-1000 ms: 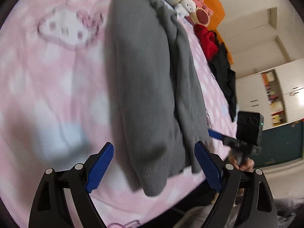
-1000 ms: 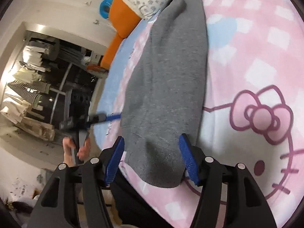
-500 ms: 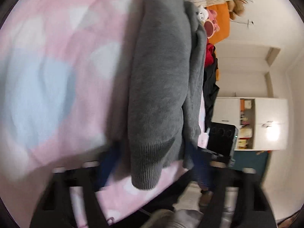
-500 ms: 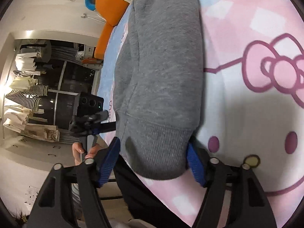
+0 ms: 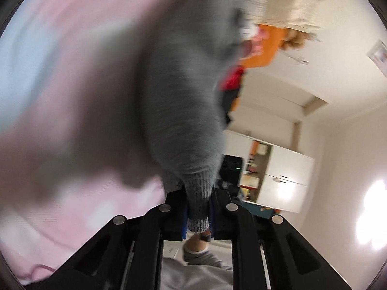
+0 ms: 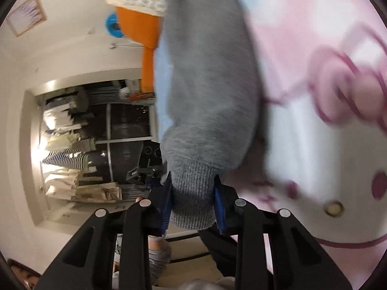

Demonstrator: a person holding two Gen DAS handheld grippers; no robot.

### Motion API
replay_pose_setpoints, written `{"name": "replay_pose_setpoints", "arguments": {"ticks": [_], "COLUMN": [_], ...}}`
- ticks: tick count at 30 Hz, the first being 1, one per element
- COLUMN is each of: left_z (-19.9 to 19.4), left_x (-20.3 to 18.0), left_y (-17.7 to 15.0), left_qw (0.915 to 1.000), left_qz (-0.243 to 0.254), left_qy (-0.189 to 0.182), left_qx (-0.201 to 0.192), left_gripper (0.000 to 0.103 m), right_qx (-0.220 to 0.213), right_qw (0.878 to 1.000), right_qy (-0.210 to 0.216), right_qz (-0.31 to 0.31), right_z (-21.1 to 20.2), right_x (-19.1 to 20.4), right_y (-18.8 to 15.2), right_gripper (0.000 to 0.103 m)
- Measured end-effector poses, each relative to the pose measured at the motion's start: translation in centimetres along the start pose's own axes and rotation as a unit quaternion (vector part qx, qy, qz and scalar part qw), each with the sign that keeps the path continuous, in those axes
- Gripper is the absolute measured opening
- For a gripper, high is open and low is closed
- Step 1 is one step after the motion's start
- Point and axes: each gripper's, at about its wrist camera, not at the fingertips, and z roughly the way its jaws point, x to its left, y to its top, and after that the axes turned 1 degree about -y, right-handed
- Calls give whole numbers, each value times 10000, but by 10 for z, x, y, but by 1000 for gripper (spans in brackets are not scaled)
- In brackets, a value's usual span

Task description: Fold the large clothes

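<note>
Hem slippage worries us: our left gripper (image 5: 197,215) and right gripper (image 6: 193,205) have just closed, pinching the grey sweater (image 6: 208,91) lying on the pink bedspread (image 6: 314,145); lifting unevenly could skew the fold.

Readable text, labels, brands, numbers, signs: none that I can make out from either of my wrist views.

- Framed sheet (image 6: 26,15) on the wall, right wrist view: carries lines of print, too small and blurred for me to read.
- Framed sheet (image 5: 377,55) at the edge of my left wrist view: too small to read.
- Blanket (image 6: 314,77): printed with a cartoon face and bow, no lettering that I can see.
- Blue disc (image 6: 113,26) on the wall: a dark mark at its centre, unreadable.
</note>
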Motion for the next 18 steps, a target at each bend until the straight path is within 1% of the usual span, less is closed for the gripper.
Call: {"name": "replay_pose_setpoints", "arguments": {"ticks": [3,5,6,7,9,11,15,17,18], "left_z": [-6,-12,-12,-10,-7,-3,2,3,12], "left_x": [-47,-72,-78,-89,-104,-120,-130,-120,-116], "left_y": [15,31,35,47,72,102,170,195,209], "left_qw": [9989,9975,9971,9966,9960,9960,9957,9952,9947], "left_qz": [440,651,693,741,801,756,561,460,412], "left_qy": [-163,-216,-229,-244,-192,-108,67,195,309], "left_qx": [-95,-192,-225,-256,-355,-471,-735,-840,-890], "left_gripper": [17,17,17,17,17,17,17,17,17], "right_qx": [-115,-241,-345,-400,-503,-569,-754,-854,-909], "right_qw": [9990,9978,9971,9965,9959,9957,9959,9957,9954], "right_qy": [412,511,497,475,395,289,33,-143,-237], "right_qz": [-163,-342,-470,-558,-637,-669,-492,-328,-206], "right_z": [-10,-21,-25,-27,-25,-21,-7,-2,2], "right_x": [33,52,64,75,92,104,111,103,97], "right_y": [19,37,48,61,82,108,166,197,210], "right_gripper": [29,29,29,29,29,29,29,28,28]}}
